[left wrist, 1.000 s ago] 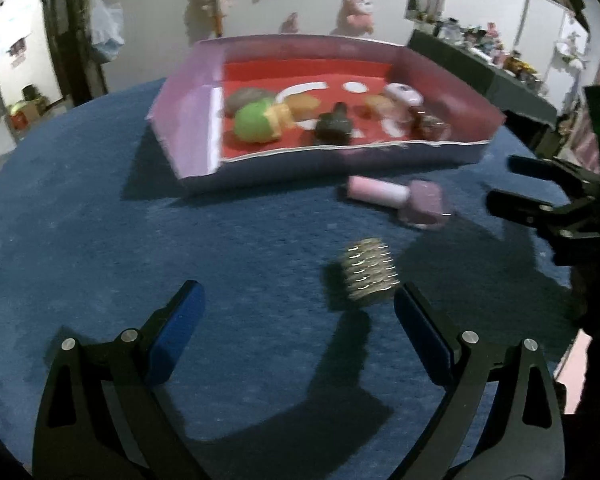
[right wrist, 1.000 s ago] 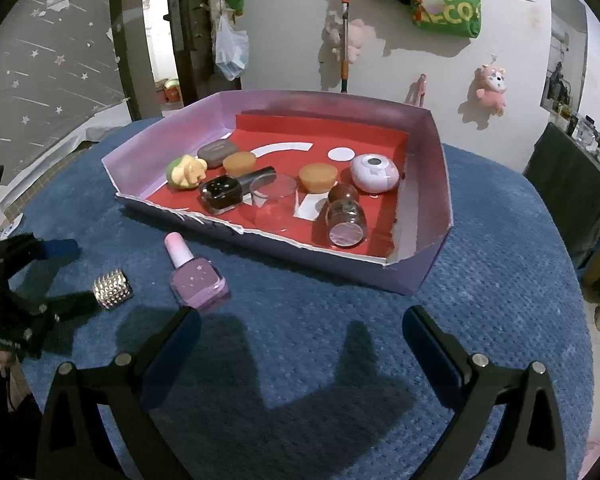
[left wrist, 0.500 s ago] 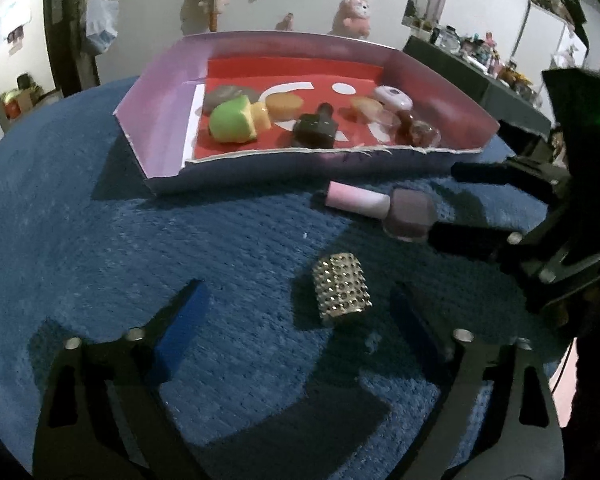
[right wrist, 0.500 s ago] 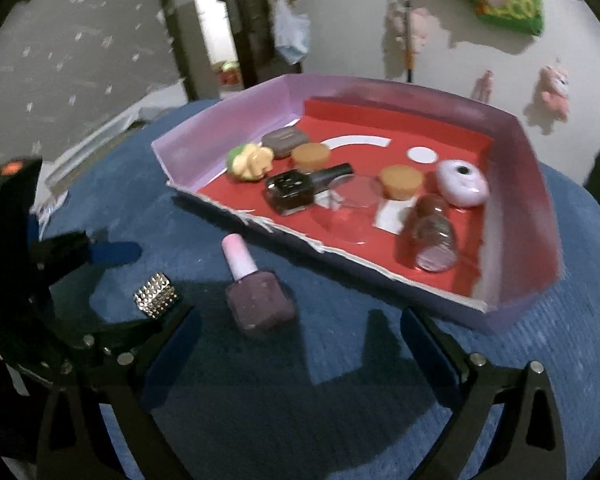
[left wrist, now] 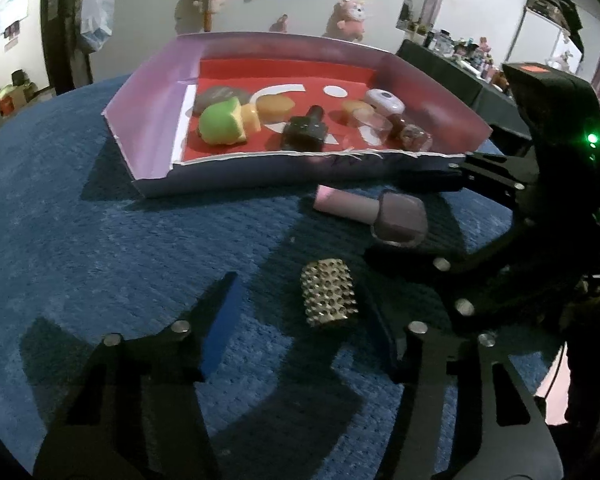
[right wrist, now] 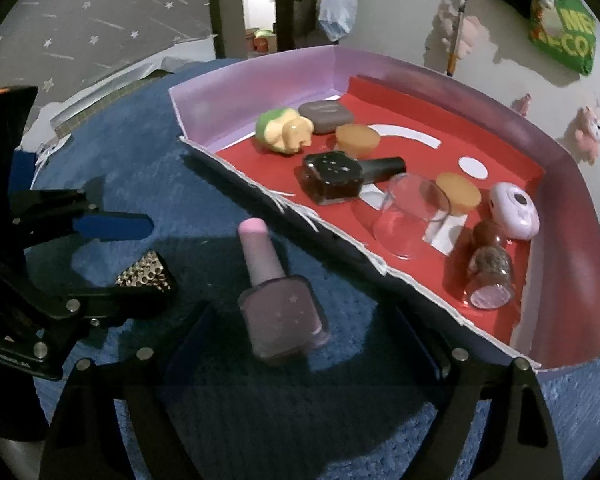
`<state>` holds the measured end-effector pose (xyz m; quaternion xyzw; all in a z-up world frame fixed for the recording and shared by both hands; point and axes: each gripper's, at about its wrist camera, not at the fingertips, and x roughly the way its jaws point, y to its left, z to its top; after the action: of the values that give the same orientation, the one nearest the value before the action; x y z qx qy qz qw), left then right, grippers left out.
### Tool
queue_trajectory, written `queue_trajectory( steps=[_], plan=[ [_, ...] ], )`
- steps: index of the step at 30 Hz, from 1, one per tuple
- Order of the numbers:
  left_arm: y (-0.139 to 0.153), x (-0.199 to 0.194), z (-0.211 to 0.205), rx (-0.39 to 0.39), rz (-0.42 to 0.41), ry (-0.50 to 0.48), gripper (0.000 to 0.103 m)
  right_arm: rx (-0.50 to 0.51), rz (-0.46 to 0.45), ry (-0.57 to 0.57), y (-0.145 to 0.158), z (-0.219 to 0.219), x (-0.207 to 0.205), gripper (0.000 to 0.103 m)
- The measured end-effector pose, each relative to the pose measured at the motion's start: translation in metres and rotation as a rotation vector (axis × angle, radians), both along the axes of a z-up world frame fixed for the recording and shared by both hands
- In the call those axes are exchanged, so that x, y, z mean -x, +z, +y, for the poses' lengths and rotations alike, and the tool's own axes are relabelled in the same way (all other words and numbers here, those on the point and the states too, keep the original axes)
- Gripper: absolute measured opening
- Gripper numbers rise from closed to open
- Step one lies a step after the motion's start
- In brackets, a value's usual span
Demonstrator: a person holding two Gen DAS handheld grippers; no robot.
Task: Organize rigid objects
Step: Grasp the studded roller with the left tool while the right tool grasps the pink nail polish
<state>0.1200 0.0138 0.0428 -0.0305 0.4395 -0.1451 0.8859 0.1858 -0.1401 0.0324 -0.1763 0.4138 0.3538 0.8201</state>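
Note:
A studded silver cylinder (left wrist: pixel 328 298) lies on the blue cloth between the fingers of my left gripper (left wrist: pixel 298 286). Its jaws are closing, and the blue pad (left wrist: pixel 220 320) still stands apart from the cylinder. A mauve nail polish bottle (right wrist: pixel 280 312) with a pink cap lies just in front of the tray. My right gripper (right wrist: pixel 304 308) straddles its body with the jaws closing, and a gap shows on both sides. The left wrist view shows the right gripper (left wrist: pixel 384 216) around the bottle (left wrist: pixel 400 216). The right wrist view shows the left gripper (right wrist: pixel 160 260) around the cylinder (right wrist: pixel 144 276).
A purple-walled tray (left wrist: pixel 152 120) with a red floor stands behind both objects. It holds a green and yellow toy (right wrist: pixel 284 134), a dark polish bottle (right wrist: pixel 336 176), a clear glass (right wrist: pixel 408 220), two orange caps, a white round case and a grey case. Blue cloth (left wrist: pixel 60 220) covers the table.
Both pairs of jaws have narrowed. My right gripper moved left and down until it straddled the polish bottle. The left gripper came closer around the studded cylinder.

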Motion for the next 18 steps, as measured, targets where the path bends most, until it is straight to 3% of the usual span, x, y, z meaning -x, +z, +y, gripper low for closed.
queue_trajectory(
  steps=[3,4,5,6,10,18],
  plan=[
    [-0.001,0.002,-0.004,-0.003,-0.006,-0.017,0.045,-0.008,0.000,0.001,0.000,0.001,-0.001,0.075],
    [-0.001,0.002,-0.004,-0.004,-0.012,-0.017,0.036,-0.013,-0.003,0.004,0.001,0.000,-0.001,0.069],
    [-0.001,0.002,-0.005,0.007,-0.004,-0.029,0.027,-0.022,-0.009,0.006,0.002,0.000,0.000,0.053],
    [-0.001,0.002,-0.005,0.005,-0.006,-0.029,0.025,-0.031,-0.009,0.014,0.003,0.000,0.002,0.043],
    [0.003,0.005,-0.006,0.022,-0.010,-0.043,0.024,0.015,-0.056,0.014,0.006,0.002,0.019,0.043],
    [0.020,0.012,-0.015,-0.014,-0.081,-0.074,0.024,-0.090,-0.120,-0.174,0.033,-0.028,0.052,0.043]
  ],
)
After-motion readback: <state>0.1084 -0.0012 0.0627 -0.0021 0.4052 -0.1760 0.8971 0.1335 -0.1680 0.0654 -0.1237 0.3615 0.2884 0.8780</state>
